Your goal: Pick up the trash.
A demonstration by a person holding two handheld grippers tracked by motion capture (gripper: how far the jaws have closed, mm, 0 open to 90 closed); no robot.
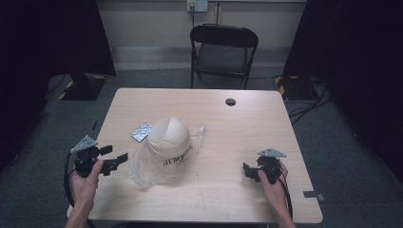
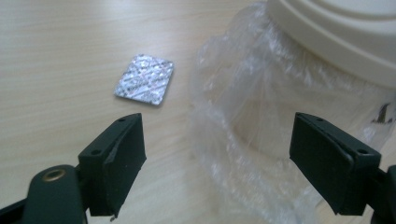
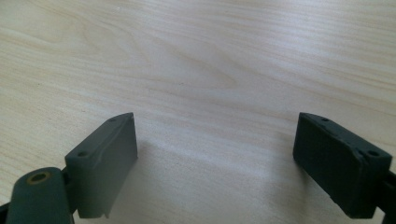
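The worktop (image 1: 237, 142) is a pale wood-grain surface with a small dark round hole (image 1: 230, 101) near its far edge, right of the middle. Beyond that far edge a black folding chair (image 1: 223, 52) stands on the grey floor.

A cream, dome-topped container (image 1: 168, 140) sits left of the worktop's middle, with dark lettering on its lower front. It rests in a crumpled clear plastic bag (image 1: 142, 168), which spreads out toward the near-left and also shows past the container's right side. In the left gripper view the bag (image 2: 243, 121) lies rumpled directly ahead, with the container's ribbed cream rim (image 2: 336, 37) above it.

The left gripper (image 1: 111, 159), held in the person's left hand (image 1: 85, 183), hovers at the worktop's left edge, near the bag; its jaws stand wide apart and hold nothing. The right gripper (image 1: 249, 172), in the right hand (image 1: 271, 183), sits toward the near-right corner, well apart from the container; its jaws are likewise spread wide and empty over bare wood.

A silver foil blister pack (image 1: 141, 131) lies flat just beside the container's far-left side; in the left gripper view the pack (image 2: 144, 79) lies beyond the jaws.
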